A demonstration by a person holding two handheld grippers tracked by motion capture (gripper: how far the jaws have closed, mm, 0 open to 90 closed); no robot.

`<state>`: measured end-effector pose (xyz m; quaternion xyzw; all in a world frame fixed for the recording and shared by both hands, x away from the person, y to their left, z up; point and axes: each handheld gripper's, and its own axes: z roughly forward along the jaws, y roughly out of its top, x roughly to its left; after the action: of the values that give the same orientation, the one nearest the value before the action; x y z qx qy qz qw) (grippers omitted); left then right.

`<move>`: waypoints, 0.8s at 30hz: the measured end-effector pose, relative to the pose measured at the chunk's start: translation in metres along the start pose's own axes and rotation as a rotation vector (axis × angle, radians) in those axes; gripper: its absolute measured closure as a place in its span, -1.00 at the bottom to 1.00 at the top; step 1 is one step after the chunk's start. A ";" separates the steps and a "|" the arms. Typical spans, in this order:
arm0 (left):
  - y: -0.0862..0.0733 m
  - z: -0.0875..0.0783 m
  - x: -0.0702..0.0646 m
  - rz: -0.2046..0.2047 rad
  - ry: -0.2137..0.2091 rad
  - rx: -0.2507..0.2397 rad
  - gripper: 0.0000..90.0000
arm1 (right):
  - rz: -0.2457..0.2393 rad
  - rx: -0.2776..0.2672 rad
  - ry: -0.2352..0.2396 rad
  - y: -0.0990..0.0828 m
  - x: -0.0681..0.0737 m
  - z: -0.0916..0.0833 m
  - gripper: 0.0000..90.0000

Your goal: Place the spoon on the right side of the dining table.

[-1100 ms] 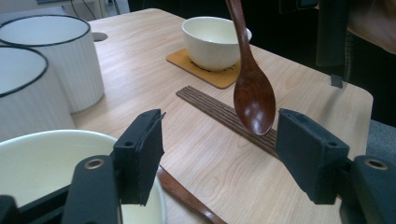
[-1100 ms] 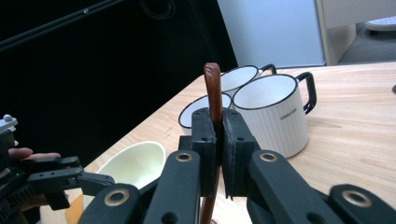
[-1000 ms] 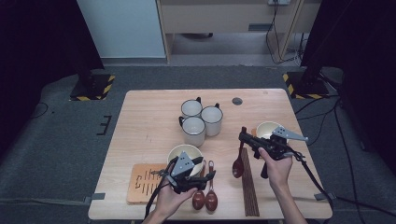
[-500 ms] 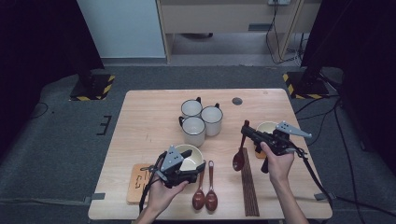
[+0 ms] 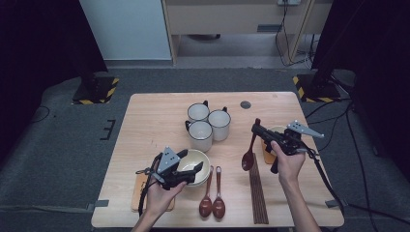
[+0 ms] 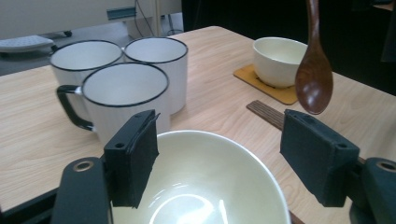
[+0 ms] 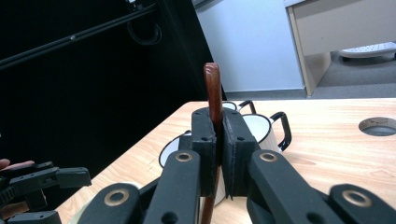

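Note:
My left gripper (image 5: 189, 162) is open at the near side of a cream bowl (image 5: 197, 162) on the table. Its pads (image 6: 135, 161) stand to either side of the bowl (image 6: 205, 186) without pressing on it. My right gripper (image 5: 256, 129) is shut on the handle of a dark wooden spoon (image 5: 248, 157), which hangs above the table with its bowl end down. In the right gripper view the handle (image 7: 214, 88) rises between the closed jaws of the right gripper (image 7: 218, 140). The hanging spoon (image 6: 314, 79) also appears in the left gripper view.
Three white mugs (image 5: 208, 123) stand behind the bowl. A second cream bowl (image 6: 279, 60) sits on a coaster at the right. Two wooden spoons (image 5: 212, 200) and dark chopsticks (image 5: 257, 191) lie near the front edge. Another coaster (image 5: 140, 191) lies by my left wrist.
My left hand has drawn to the left, away from the two spoons, and stays by the bowl. The right gripper with its spoon has hardly moved.

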<state>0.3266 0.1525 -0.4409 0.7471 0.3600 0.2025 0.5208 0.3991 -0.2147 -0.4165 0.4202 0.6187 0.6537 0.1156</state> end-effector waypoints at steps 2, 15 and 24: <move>0.000 -0.002 0.004 -0.003 0.009 -0.007 -0.40 | 0.001 -0.010 -0.004 0.002 -0.001 0.000 0.89; 0.001 -0.014 0.029 -0.032 0.082 -0.037 -0.42 | 0.016 -0.061 -0.034 0.012 -0.005 0.007 0.89; -0.004 -0.019 0.045 -0.058 0.129 -0.029 -0.42 | 0.019 -0.082 -0.048 0.018 -0.007 0.011 0.89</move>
<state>0.3423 0.1991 -0.4408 0.7140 0.4114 0.2404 0.5130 0.4179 -0.2156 -0.4047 0.4365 0.5843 0.6693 0.1416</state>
